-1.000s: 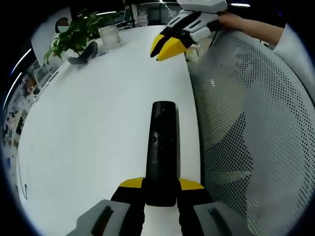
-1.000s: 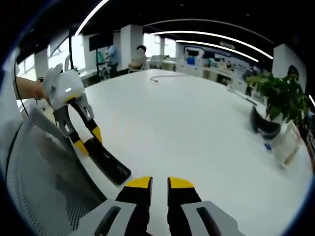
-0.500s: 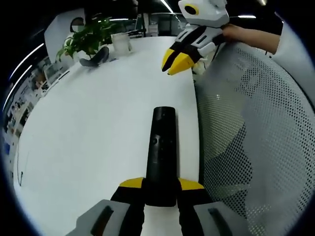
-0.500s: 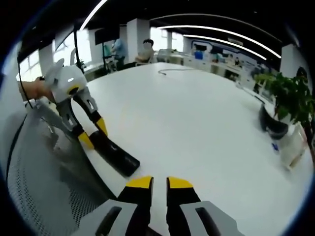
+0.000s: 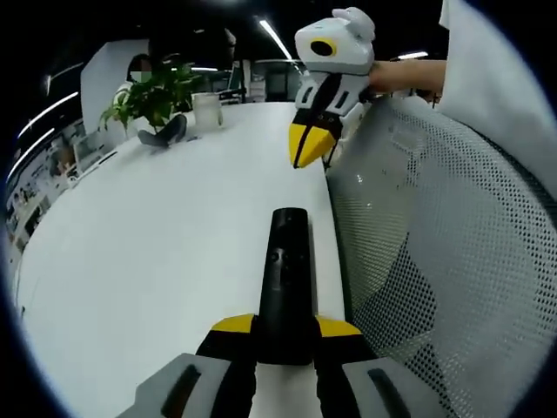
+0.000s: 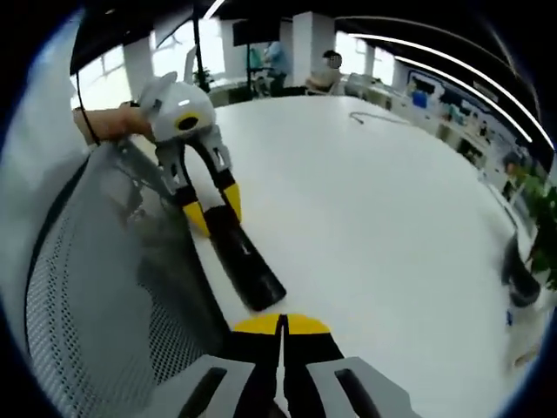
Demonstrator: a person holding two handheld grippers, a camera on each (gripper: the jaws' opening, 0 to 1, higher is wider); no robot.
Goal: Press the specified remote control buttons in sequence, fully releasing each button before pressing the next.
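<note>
A black remote control (image 5: 283, 279) lies lengthwise along the white table's edge, its near end clamped between the yellow tips of my left gripper (image 5: 285, 326). My right gripper (image 5: 306, 148) comes in from the top, yellow tips pressed together, a short way beyond and above the remote's far end. In the right gripper view my right gripper (image 6: 280, 324) is shut with nothing in it, just short of the remote (image 6: 245, 263). My left gripper (image 6: 216, 209) holds the remote's other end, with a hand behind it.
A white mesh chair back (image 5: 435, 261) (image 6: 96, 296) stands close along the table edge (image 5: 335, 252). A potted plant (image 5: 155, 91) and a white cup (image 5: 207, 110) stand at the far side. A cable (image 6: 376, 117) lies further off, and people stand in the background.
My right gripper has shut its jaws and come nearer to the remote's far end. My left gripper keeps its hold on the remote.
</note>
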